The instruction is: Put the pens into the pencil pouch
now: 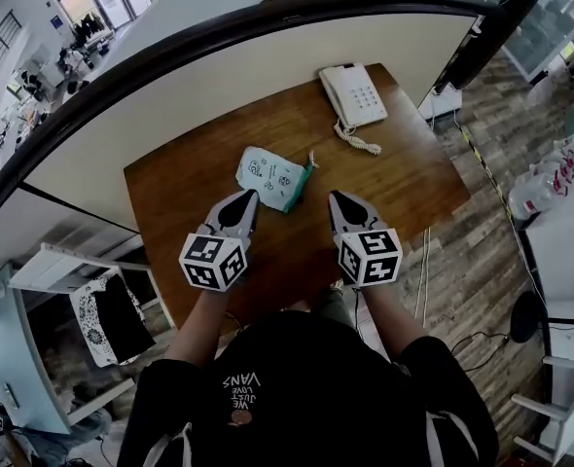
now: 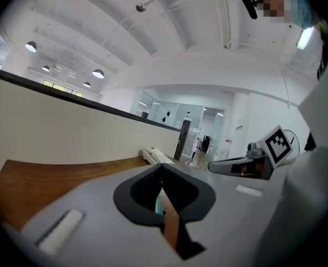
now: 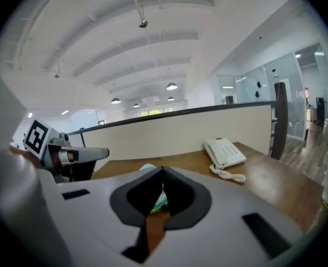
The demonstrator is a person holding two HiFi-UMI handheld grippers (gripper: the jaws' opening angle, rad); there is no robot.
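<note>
1. Left hand-held gripper (image 1: pixel 248 198): jaws shut tip to tip with nothing between them, hovering clear of the brown wooden surface (image 1: pixel 404 188).
2. Right hand-held gripper (image 1: pixel 337 198): likewise closed and empty, level with the left one, both pointing away from the person.
3. White fabric pencil pouch with a dark doodle print and a teal edge (image 1: pixel 272 178): lies flat on the surface just ahead of the two sets of tips and between them, touching neither. Teal edge faces the right hand-held gripper.
4. No pens visible in any view: none loose on the surface, none in either grip, none sticking out of the pouch.
5. Judging from that, the pens are probably inside already and the loading part of the task is done. No direct view into the pouch, so this remains an inference.
6. Cannot tell whether the pouch's opening is zipped; the zip end is too small to read.
7. Possibly left to do: closing the pouch, if it is open. Otherwise nothing within reach calls for a grip.
8. White corded desk telephone (image 1: pixel 355 95): well beyond the pouch, ahead of the right hand-held gripper, no part of the task.
</note>
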